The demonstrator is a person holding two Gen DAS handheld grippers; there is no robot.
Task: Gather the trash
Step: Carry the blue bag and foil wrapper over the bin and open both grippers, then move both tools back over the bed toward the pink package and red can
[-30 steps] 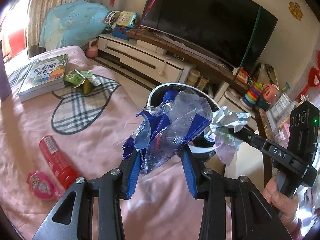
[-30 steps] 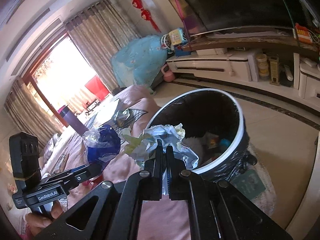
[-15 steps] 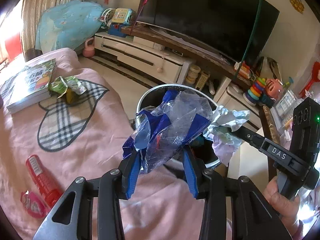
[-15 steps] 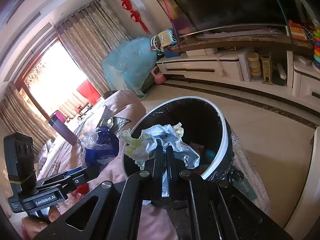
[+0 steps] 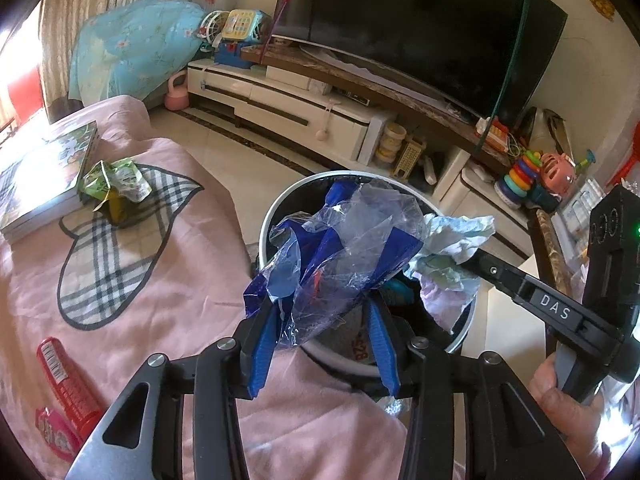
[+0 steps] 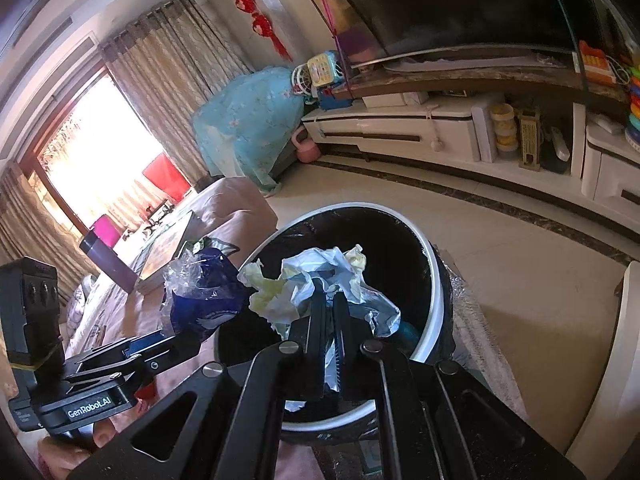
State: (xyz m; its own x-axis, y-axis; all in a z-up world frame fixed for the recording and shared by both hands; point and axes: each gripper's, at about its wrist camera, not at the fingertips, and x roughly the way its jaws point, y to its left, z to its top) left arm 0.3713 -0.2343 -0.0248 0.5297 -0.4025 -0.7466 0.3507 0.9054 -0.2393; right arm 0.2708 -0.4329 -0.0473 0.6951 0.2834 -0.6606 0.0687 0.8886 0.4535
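Pink bedding (image 5: 168,280) is filling the left side, and we are standing at its edge, where the bin (image 5: 269,216) is waiting on the floor. We are holding both grippers over its mouth so the trash can fall inside. Our left gripper (image 5: 320,316) is clamping a blue wrapper (image 5: 340,252); our right gripper (image 6: 329,320) is pinching crumpled paper (image 6: 320,280) tightly. A green packet (image 5: 116,184) and a red tube (image 5: 68,384) are lying on the bedding, probably the next things to collect.
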